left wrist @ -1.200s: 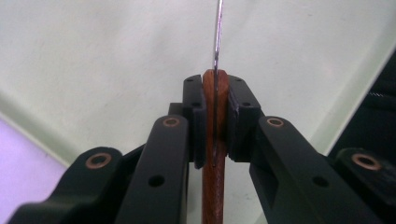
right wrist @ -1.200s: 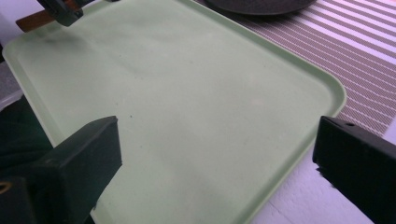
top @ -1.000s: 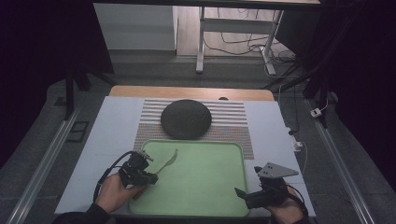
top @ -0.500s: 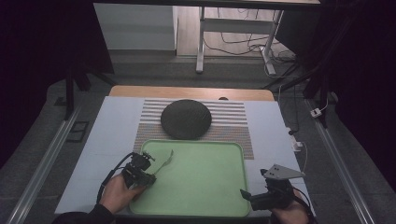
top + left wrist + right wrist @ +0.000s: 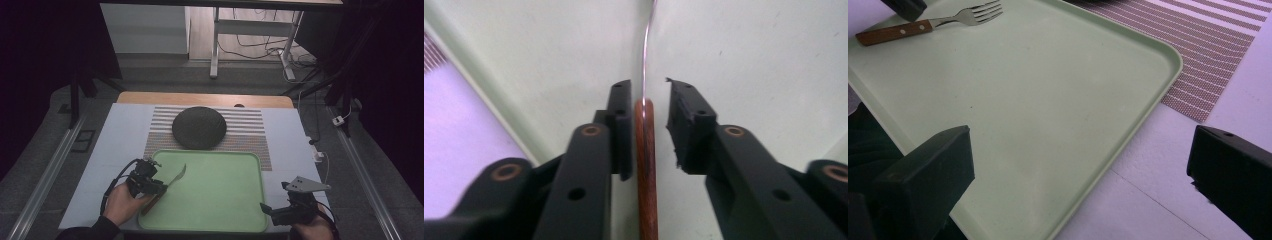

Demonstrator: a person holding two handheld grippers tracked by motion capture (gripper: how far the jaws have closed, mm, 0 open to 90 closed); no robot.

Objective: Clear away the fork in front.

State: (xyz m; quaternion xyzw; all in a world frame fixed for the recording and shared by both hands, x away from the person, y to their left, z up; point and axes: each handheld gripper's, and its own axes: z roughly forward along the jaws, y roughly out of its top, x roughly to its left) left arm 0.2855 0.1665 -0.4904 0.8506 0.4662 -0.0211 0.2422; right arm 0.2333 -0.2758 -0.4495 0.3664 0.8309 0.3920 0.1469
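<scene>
Fork (image 5: 167, 186) with a wooden handle is lying on the green tray (image 5: 215, 195), over at the tray's 9 o'clock edge. Left tongs (image 5: 161, 189) sit around the handle, jaws a bit apart, one side touching the wood and a gap on the other, so not clamped. Right tongs (image 5: 266, 208) are spread wide with nothing in them, hanging over the tray's 4 o'clock corner. Dark round plate (image 5: 199, 127) sits on the striped mat (image 5: 245, 131) at 12 o'clock.

Left black two-jaw gripper (image 5: 159, 186): looping black cable, copper-coloured pivot screws, small holes along its arms. Right black two-jaw gripper (image 5: 266, 208): grey three-cornered top plate. Dark sleeve (image 5: 87, 231) at near left.
</scene>
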